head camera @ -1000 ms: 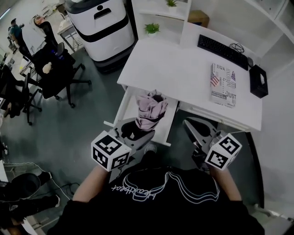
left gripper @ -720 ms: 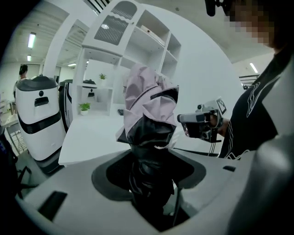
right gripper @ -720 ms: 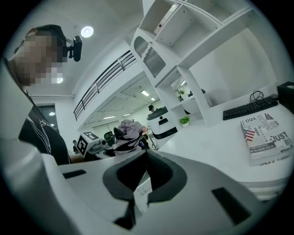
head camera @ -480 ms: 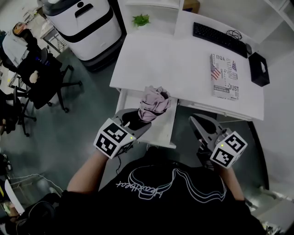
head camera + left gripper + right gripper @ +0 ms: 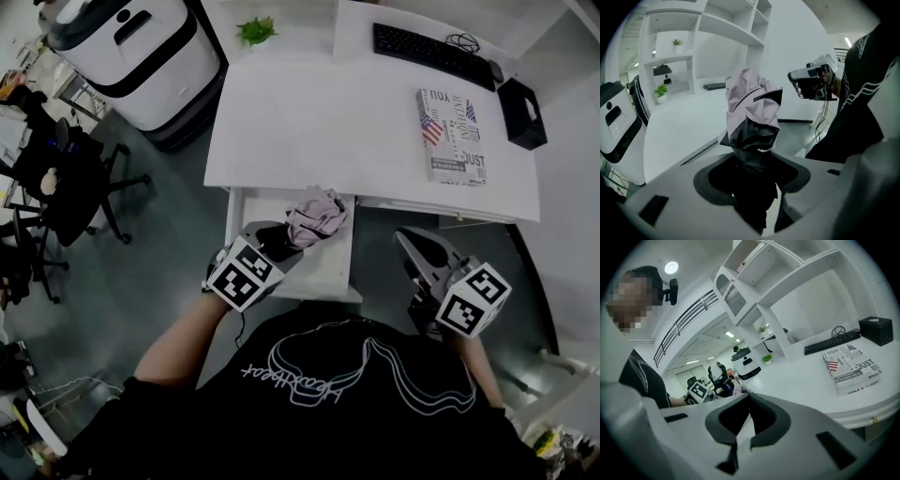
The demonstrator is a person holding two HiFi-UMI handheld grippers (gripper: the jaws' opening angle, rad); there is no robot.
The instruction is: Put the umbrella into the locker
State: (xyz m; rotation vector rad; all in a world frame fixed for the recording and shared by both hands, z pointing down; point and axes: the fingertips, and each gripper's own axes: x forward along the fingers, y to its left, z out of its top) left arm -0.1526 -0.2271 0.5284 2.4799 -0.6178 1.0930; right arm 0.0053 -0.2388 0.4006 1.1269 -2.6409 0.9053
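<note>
Left gripper (image 5: 281, 246) clamps the seemingly light umbrella (image 5: 317, 216) by its firmer dark end, soft canopy toward one o'clock; right gripper (image 5: 422, 248) closed, empty.

The white desk (image 5: 319, 131) anchors the room. Along its far edge lies a black keyboard (image 5: 429, 54), with a coiled cable (image 5: 461, 40) just behind it. Toward the desk's right end rests a book (image 5: 452, 136) with a flag on its cover (the print is too small to read), a black box (image 5: 522, 113) just beside it. Behind the far left corner stands a small potted plant (image 5: 255, 30). Left of the desk are a white machine with a black band (image 5: 131, 56) and a black office chair (image 5: 70, 183).
</note>
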